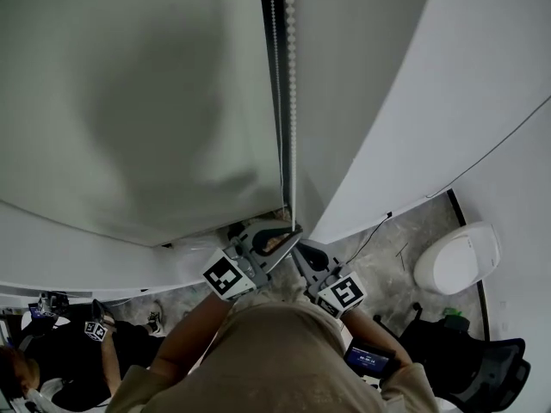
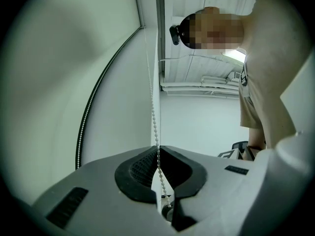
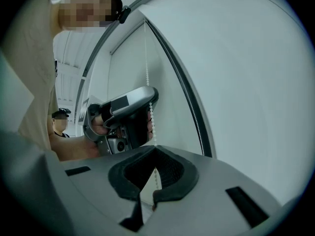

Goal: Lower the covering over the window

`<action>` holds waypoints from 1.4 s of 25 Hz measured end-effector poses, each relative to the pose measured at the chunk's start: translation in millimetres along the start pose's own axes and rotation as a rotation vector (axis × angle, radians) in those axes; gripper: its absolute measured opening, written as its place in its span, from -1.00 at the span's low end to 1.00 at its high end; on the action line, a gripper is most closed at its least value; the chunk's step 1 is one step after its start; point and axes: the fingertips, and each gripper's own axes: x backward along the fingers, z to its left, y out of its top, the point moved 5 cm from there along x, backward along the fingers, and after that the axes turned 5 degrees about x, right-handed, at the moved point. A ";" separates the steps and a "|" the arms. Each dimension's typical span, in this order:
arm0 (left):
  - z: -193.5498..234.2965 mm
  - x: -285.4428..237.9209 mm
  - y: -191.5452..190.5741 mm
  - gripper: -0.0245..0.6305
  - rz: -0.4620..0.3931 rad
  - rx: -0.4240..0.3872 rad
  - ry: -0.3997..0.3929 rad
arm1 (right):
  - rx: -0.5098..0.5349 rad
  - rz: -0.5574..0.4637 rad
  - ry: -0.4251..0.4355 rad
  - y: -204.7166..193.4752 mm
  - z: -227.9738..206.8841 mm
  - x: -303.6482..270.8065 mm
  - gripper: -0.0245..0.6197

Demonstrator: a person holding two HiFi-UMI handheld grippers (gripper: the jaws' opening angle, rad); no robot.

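A white bead chain hangs beside the grey-green window blind. Both grippers meet at the chain near the blind's lower edge. My left gripper is shut on the chain; in the left gripper view the beads run straight up from its closed tips. My right gripper sits just under it, also shut on the chain, which passes between its closed tips. The right gripper view shows the left gripper directly above, held in a hand.
A white wall panel stands right of the chain. On the floor below are a white round object, a black chair and a seated person. Another person stands behind.
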 end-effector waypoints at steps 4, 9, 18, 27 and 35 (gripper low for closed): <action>-2.7 -1.4 -2.4 -0.85 0.001 0.014 0.012 | -0.019 -0.022 0.009 -0.3 2.4 4.7 -0.90; -11.7 -0.9 -7.8 -0.85 0.011 0.004 0.059 | -0.025 -0.008 0.039 -4.3 4.1 19.1 -0.90; -40.0 6.4 -20.0 -0.85 -0.014 -0.033 0.158 | -0.056 -0.050 0.109 -4.6 14.3 46.2 -0.90; -65.2 15.2 -12.5 -0.85 -0.054 -0.053 0.193 | -0.055 -0.022 0.161 -1.3 33.5 63.5 -0.90; -65.2 23.6 -15.8 -0.85 -0.031 -0.026 0.183 | -0.027 -0.041 0.112 -0.7 38.7 61.1 -0.90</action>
